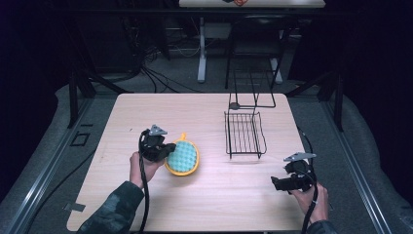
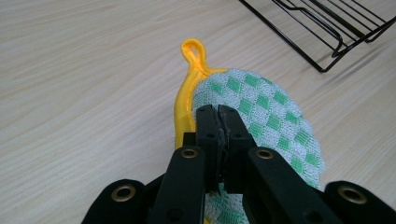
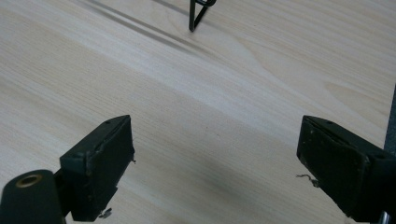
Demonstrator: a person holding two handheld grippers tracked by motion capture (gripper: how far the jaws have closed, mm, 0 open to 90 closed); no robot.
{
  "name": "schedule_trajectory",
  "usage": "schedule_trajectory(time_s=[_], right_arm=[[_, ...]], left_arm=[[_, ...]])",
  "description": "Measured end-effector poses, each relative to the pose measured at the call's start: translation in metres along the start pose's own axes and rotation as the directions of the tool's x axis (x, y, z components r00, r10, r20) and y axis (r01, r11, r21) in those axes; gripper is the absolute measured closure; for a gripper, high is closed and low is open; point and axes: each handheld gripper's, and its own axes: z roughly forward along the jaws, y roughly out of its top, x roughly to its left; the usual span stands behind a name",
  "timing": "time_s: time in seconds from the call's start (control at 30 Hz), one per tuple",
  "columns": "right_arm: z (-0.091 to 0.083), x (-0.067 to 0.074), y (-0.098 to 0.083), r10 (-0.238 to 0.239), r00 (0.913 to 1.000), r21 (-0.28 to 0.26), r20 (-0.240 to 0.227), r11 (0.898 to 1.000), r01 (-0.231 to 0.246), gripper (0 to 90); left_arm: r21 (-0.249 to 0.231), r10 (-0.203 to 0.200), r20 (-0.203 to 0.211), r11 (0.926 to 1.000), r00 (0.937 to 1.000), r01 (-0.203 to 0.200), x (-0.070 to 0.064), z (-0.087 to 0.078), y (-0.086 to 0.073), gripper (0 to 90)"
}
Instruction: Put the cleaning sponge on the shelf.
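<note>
A round pot holder (image 1: 183, 157) with a yellow rim and a green-and-white checked face lies on the wooden table (image 1: 160, 109), left of centre. My left gripper (image 1: 168, 149) is shut on its left edge. In the left gripper view the two jaws (image 2: 218, 116) press together on the cloth (image 2: 271, 107), and the yellow hanging loop (image 2: 194, 50) points away from me. My right gripper (image 1: 275, 184) hovers near the table's front right, pointing left. Its jaws (image 3: 215, 149) stand wide open over bare wood, with nothing between them.
A black wire rack (image 1: 244, 134) sits right of centre on the table, with an upright wire frame (image 1: 252, 87) behind it. Its corner shows in the left gripper view (image 2: 327, 32) and its foot (image 3: 198, 11) in the right gripper view. Another table stands beyond.
</note>
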Motion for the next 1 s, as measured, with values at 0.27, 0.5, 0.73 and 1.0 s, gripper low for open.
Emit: schedule_trajectory(time_s=[0.27, 0.5, 0.73, 1.0], right_arm=[[0.003, 0.0, 0.0, -0.006, 1.0, 0.024, -0.003, 1.0, 0.006, 6.7], [0.004, 0.001, -0.001, -0.006, 1.0, 0.025, -0.006, 1.0, 0.006, 6.1], [0.003, 0.002, 0.0, -0.01, 0.9999, 0.03, -0.005, 0.999, 0.01, 6.2], [0.003, 0.003, -0.001, -0.011, 0.9999, 0.03, -0.01, 0.999, 0.012, 6.5]], left_arm=[[-0.009, -0.016, 0.012, 0.9998, 0.9998, 0.016, 0.0, -0.003, 0.003, 88.2], [-0.022, -0.032, 0.023, 0.9992, 0.9992, 0.033, 0.002, -0.006, 0.005, 88.2], [-0.04, -0.04, 0.029, 0.9984, 0.9988, 0.041, 0.0, -0.009, 0.008, 88.2], [-0.042, -0.03, 0.041, 0.9986, 0.9987, 0.031, -0.008, -0.003, 0.015, 88.2]])
